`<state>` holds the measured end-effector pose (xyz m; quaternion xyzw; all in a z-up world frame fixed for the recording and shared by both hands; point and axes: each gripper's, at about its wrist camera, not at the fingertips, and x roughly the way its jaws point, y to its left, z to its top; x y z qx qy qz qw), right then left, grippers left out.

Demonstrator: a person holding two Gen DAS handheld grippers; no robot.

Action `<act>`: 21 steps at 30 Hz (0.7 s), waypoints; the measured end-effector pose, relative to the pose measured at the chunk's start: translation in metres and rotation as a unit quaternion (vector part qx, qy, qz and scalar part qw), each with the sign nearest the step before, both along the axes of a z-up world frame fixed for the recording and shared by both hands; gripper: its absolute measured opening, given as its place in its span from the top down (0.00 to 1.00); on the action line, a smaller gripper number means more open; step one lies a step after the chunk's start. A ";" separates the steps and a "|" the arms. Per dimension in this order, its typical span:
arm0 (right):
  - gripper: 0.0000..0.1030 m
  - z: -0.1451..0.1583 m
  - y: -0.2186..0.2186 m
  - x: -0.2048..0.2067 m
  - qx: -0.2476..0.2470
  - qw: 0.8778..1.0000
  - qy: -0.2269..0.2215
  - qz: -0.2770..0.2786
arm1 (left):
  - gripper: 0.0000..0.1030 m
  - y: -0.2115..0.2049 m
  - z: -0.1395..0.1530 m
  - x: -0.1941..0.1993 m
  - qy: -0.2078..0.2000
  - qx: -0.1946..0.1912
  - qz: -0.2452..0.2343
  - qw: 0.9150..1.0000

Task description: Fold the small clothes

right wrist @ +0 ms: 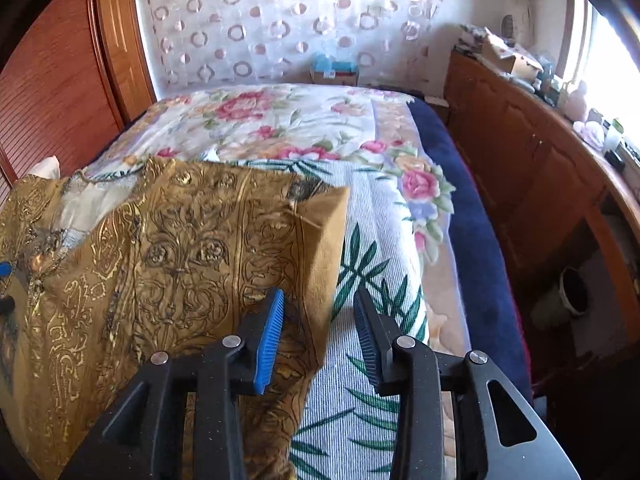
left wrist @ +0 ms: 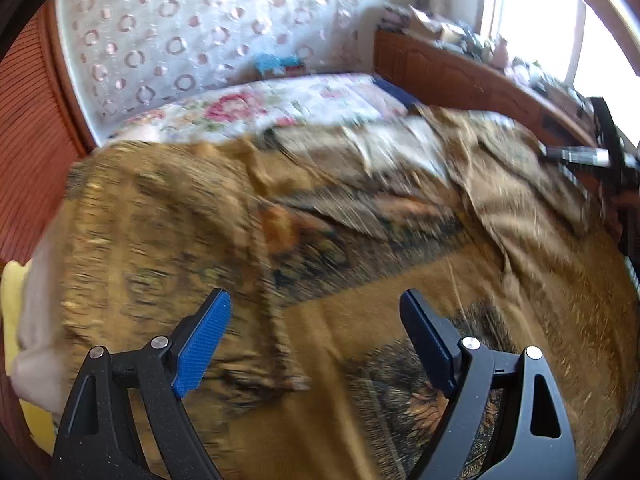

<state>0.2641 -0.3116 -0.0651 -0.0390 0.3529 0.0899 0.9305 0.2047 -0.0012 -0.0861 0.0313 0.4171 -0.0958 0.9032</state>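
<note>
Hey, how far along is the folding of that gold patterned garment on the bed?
Early. Done: the gold patterned garment lies on the bed, its right edge looking straight. In hand: nothing; the left gripper is open above it, the right gripper open at its right edge. Left: gripping and tidying.

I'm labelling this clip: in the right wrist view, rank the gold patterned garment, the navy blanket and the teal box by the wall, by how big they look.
1. gold patterned garment, biggest.
2. navy blanket.
3. teal box, smallest, though farthest from the camera, so its true size is unsure.
</note>
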 end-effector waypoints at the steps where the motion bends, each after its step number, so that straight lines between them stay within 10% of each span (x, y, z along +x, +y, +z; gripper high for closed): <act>1: 0.63 0.000 -0.002 0.000 0.002 1.000 0.000 0.001 | 0.15 0.010 0.008 -0.001 -0.009 -0.012 0.009 1.000; 11: 0.59 0.003 0.000 -0.005 -0.001 1.000 -0.005 0.002 | 0.23 0.093 0.051 0.016 -0.061 -0.022 0.082 0.995; 21: 0.56 0.004 0.001 -0.005 -0.005 1.000 -0.005 -0.001 | 0.41 0.149 0.041 0.067 -0.029 -0.039 0.131 0.990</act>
